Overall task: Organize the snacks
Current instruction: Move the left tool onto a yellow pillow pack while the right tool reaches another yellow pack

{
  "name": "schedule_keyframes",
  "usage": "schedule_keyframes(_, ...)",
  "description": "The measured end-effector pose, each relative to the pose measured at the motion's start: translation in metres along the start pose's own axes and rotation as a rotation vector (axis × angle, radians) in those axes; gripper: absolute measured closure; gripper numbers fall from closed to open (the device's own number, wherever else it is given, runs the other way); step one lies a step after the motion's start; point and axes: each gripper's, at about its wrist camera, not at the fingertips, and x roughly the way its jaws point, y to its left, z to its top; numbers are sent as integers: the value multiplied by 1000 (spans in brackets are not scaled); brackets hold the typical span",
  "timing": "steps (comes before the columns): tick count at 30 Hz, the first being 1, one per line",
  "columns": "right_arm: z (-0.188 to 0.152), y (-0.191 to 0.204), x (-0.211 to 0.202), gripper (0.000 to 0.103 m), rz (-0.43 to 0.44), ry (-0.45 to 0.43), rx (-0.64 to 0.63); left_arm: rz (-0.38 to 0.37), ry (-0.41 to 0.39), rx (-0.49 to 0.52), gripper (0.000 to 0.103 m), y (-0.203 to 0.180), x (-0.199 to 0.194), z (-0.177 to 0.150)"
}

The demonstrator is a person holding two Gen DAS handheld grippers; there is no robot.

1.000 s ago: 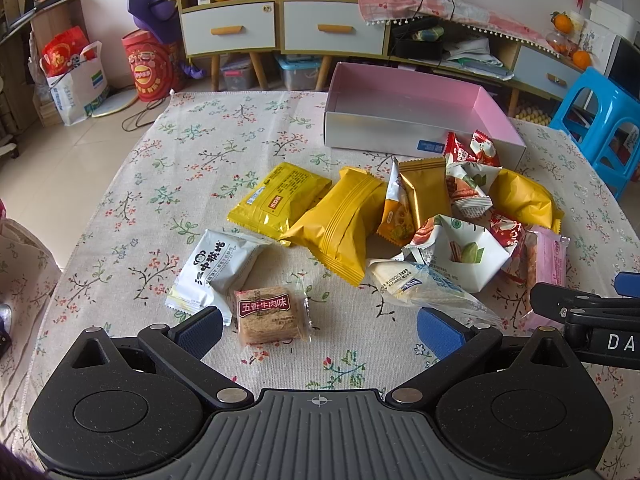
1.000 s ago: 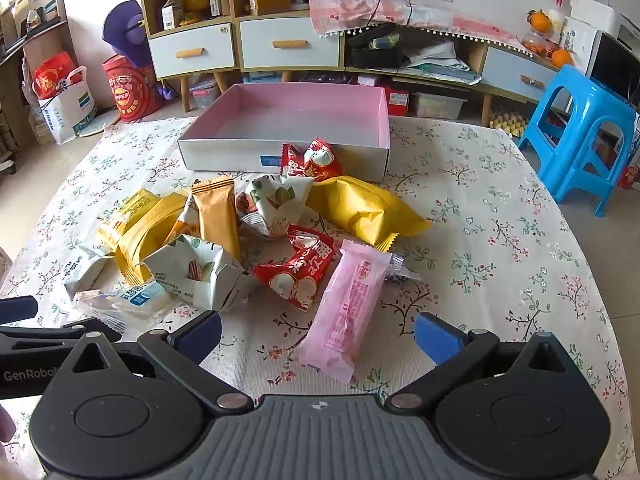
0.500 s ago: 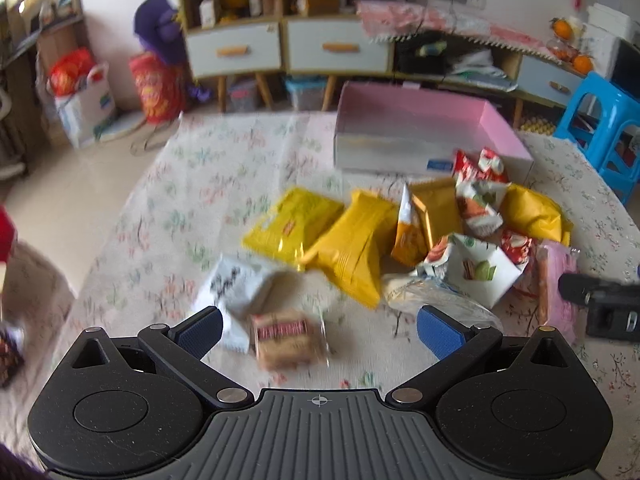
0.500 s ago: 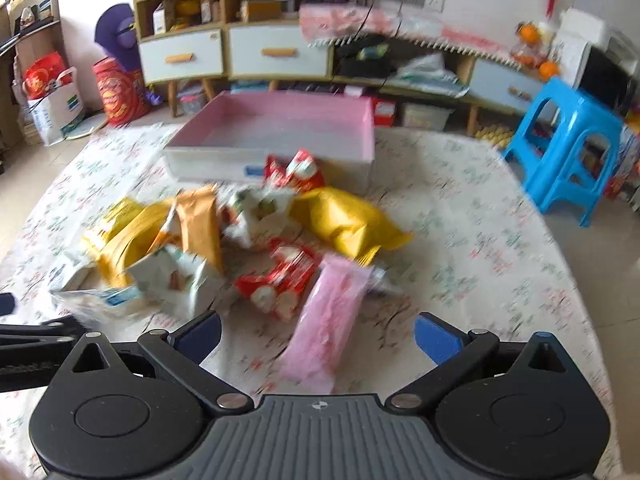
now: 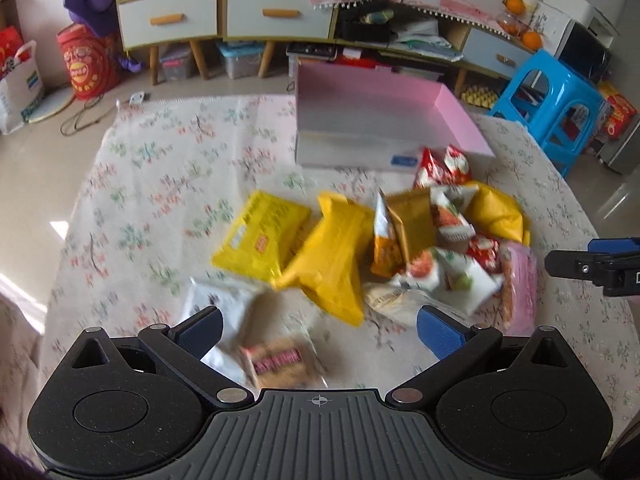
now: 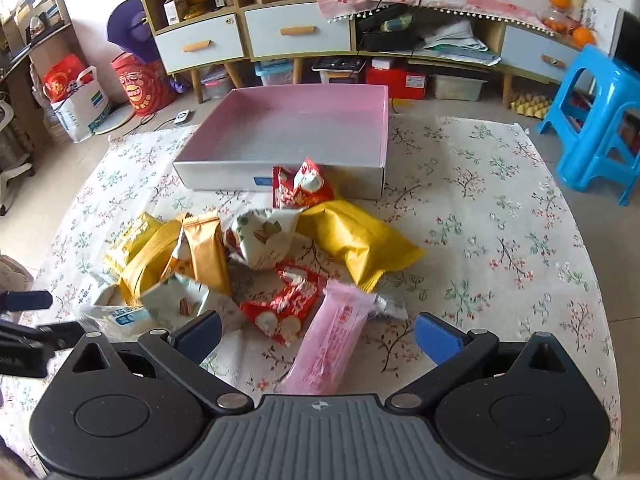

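Both grippers, left (image 5: 318, 326) & right (image 6: 318, 334), jaws wide, empty — I'd pinch the light, crinkly pink foil snack bar (image 6: 330, 346) mid-body, gently.

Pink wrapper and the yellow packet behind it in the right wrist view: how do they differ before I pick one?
The pink wrapper is long and slim; the yellow packet is broader and puffier. The pink wrapper lies between the open right gripper's fingers; the yellow packet sits farther off, nearer the pink box. Both lie on the tablecloth, outside that box.

Left gripper (image 5: 318, 326) and right gripper (image 6: 317, 332) side by side, fingers (image 6: 438, 338) wide apart, nothing between
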Motion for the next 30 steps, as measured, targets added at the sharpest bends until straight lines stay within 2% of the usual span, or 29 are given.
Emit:
schedule_keyframes(4, 18, -14, 6, 16, 53, 8, 18, -33, -1, 11, 2, 8, 12, 14)
schedule_keyframes(7, 31, -23, 17, 19, 97, 4, 7, -88, -13, 1, 3, 15, 22, 21)
schedule_keyframes(12, 40, -32, 40, 25, 115, -22, -68, -190, -67, -34, 5, 28, 29, 39)
schedule_keyframes(17, 44, -36, 64, 28, 122, -12, -110, -284, -72, -37, 8, 33, 41, 47)
schedule_keyframes(21, 46, -41, 80, 31, 120, -15, -105, -316, -96, -89, 8, 47, 46, 55)
schedule_keyframes(25, 46, -49, 89, 31, 136, -18, -91, -337, -67, -111, 8, 55, 57, 53)
schedule_keyframes(30, 44, -52, 93, 34, 157, -33, -80, -320, -60, -139, 9, 64, 61, 52)
